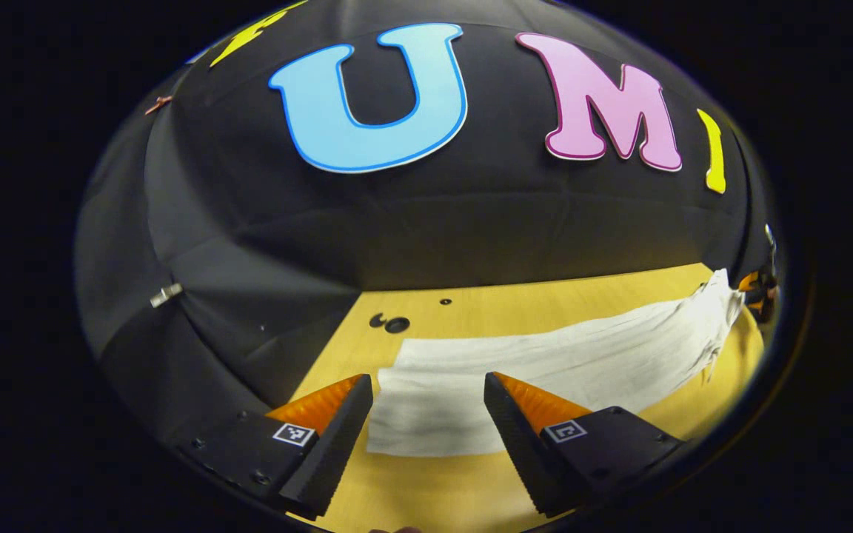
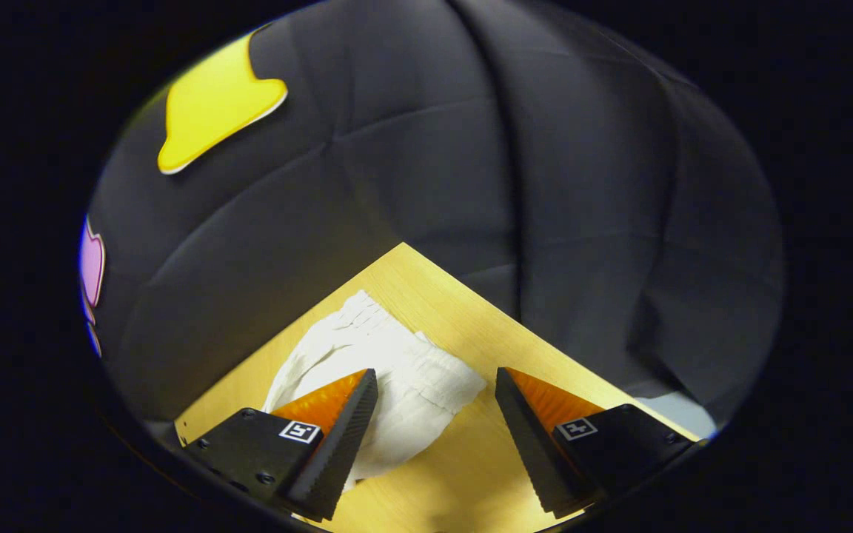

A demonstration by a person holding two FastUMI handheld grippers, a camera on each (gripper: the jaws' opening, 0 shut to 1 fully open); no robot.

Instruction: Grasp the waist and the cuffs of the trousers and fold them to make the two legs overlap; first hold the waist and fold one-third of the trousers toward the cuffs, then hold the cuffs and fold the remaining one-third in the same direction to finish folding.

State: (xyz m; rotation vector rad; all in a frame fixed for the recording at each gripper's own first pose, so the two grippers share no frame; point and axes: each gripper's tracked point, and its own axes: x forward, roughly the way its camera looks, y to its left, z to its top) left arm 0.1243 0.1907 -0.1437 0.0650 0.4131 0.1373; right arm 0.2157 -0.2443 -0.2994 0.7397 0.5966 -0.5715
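1. White trousers (image 1: 545,363) flat on the wooden counter (image 1: 426,488), long axis across both tongs.
2. Left tongs (image 1: 428,396) spread, cuffs (image 1: 426,414) just ahead between the tips.
3. Right tongs (image 2: 435,392) spread, gathered waist (image 2: 412,363) just ahead.

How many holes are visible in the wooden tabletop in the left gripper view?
3. Two dark holes sit together near the table's far left corner, one beside the other, just beyond the white trousers. A smaller one lies farther back. The trousers may hide others.
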